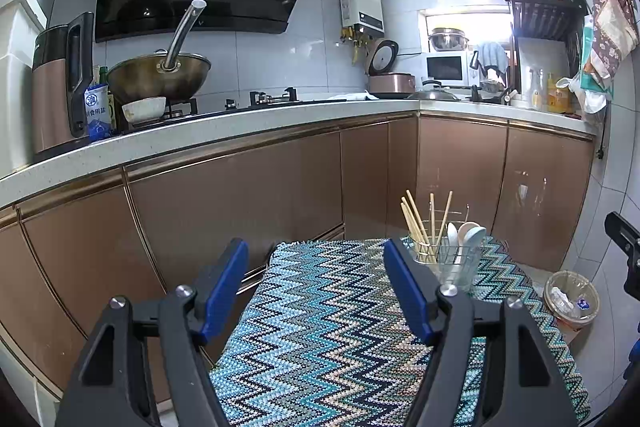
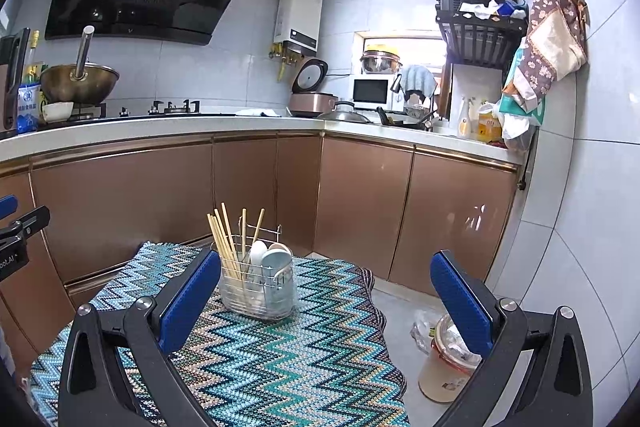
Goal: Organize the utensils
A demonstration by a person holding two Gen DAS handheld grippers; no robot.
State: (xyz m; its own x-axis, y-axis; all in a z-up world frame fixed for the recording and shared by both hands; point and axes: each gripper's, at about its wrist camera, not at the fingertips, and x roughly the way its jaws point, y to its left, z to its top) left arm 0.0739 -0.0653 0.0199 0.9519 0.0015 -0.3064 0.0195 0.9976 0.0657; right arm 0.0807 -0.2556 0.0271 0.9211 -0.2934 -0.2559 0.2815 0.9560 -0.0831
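A wire utensil holder (image 2: 258, 289) stands on the zigzag-patterned cloth (image 2: 288, 359) near the table's far edge. It holds several wooden chopsticks (image 2: 224, 241) on its left side and pale spoons (image 2: 270, 257) on its right. In the left wrist view the same utensil holder (image 1: 448, 263) sits at the far right of the cloth (image 1: 332, 327), partly behind the right finger. My left gripper (image 1: 316, 259) is open above the cloth with nothing between its fingers. My right gripper (image 2: 326, 269) is open too, its left finger just beside the holder, holding nothing.
A small bin (image 2: 448, 359) lined with plastic stands on the floor right of the table. Brown cabinets (image 2: 360, 203) and a white counter (image 2: 160, 131) wrap around behind, carrying a wok (image 2: 78, 79), a rice cooker (image 2: 312, 99) and a microwave (image 2: 374, 93).
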